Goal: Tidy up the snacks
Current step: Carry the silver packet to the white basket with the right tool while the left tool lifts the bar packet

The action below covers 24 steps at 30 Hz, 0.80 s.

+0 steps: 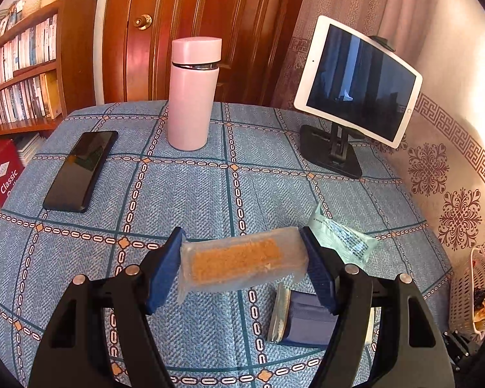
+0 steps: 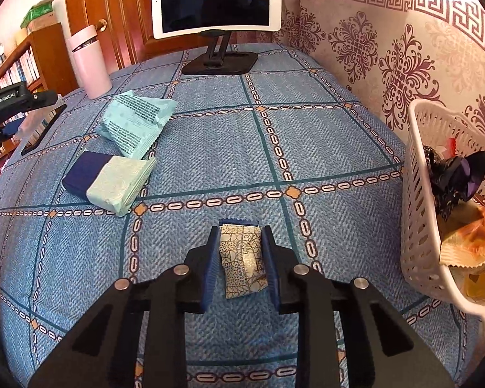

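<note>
Left gripper [image 1: 242, 266]: pads clamped on the ends of a clear-wrapped crumbly bar [image 1: 242, 263], lifted above the tablecloth [image 1: 184, 194]. Light, brittle; best held gently endwise. Right gripper [image 2: 241, 263]: closed on a small patterned sachet [image 2: 242, 258], soft, slippery foil, pinched mid-body. Further right, white slotted basket [image 2: 420, 226], likely destination. Far left, mint packets [image 2: 135, 123] waiting.

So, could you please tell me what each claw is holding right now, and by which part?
The left claw grips a clear-wrapped snack bar by its two ends. The right claw pinches a small patterned packet by its long sides.
</note>
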### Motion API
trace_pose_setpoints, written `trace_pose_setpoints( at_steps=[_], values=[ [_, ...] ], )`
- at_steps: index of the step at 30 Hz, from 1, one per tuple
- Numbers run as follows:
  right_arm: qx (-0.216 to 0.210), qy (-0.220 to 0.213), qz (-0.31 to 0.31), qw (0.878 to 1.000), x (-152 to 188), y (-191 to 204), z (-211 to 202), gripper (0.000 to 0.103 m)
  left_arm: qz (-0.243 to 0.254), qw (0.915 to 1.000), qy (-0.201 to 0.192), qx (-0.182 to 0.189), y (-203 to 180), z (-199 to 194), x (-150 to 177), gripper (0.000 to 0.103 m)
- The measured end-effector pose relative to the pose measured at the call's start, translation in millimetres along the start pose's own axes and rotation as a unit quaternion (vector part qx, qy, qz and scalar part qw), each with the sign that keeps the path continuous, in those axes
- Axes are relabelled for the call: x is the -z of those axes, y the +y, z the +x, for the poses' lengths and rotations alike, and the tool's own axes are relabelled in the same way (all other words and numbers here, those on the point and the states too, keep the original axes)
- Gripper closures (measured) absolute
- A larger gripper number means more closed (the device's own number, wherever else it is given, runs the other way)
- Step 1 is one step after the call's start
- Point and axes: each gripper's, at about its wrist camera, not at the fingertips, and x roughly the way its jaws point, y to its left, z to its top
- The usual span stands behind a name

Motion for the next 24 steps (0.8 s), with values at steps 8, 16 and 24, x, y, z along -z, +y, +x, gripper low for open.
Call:
trace_pose_setpoints(
  at_steps=[8, 16, 24],
  values=[
    [-0.007, -0.036, -0.013, 0.999, -5.0, 13.7, -31.2, 0.077, -0.002, 0.9993, -0.033, 0.015, -4.8, -26.4, -9.3, 0.030],
    [0.010, -0.088, -0.001, 0.996, -17.8, 4.1, -72.1, 0.077, -0.007, 0.9978, -0.056, 0.033, -8.5, -47.5, -14.0, 0.030],
    [0.062, -0.131, 0.032, 0.989, -28.3, -31.9, -106.0, 0.077, -0.010, 0.9959, -0.074, 0.052, -11.6, -66.3, -15.1, 0.030]
  ],
)
